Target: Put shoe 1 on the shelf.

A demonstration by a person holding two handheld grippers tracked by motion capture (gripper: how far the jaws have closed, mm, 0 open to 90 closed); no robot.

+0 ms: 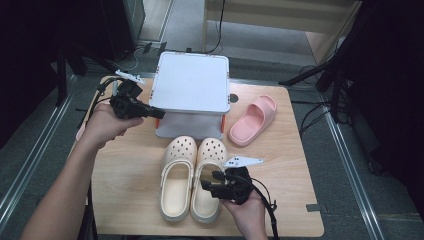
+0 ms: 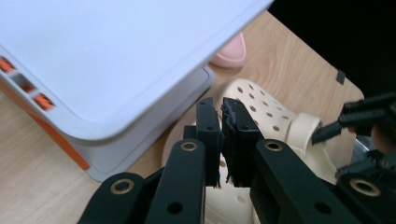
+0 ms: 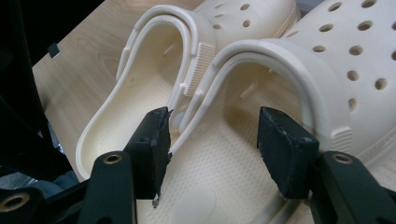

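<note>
Two cream clogs lie side by side at the table's front centre, the left clog [image 1: 177,180] and the right clog [image 1: 211,150], toes pointing away. My right gripper [image 1: 204,184] is open over the right clog's heel opening. In the right gripper view its jaws [image 3: 215,126] straddle the footbed [image 3: 233,172] beside the heel strap, holding nothing. My left gripper [image 1: 159,113] is at the back left, pointing at the white box's [image 1: 192,82] left corner. It is shut with nothing between the jaws [image 2: 220,109].
The white box [image 2: 93,56] has orange parts on its side and stands at the back centre. A pink slipper [image 1: 254,119] lies right of it. Bare wooden table [image 1: 285,190] stretches to the front right. Dark frames and cables surround the table.
</note>
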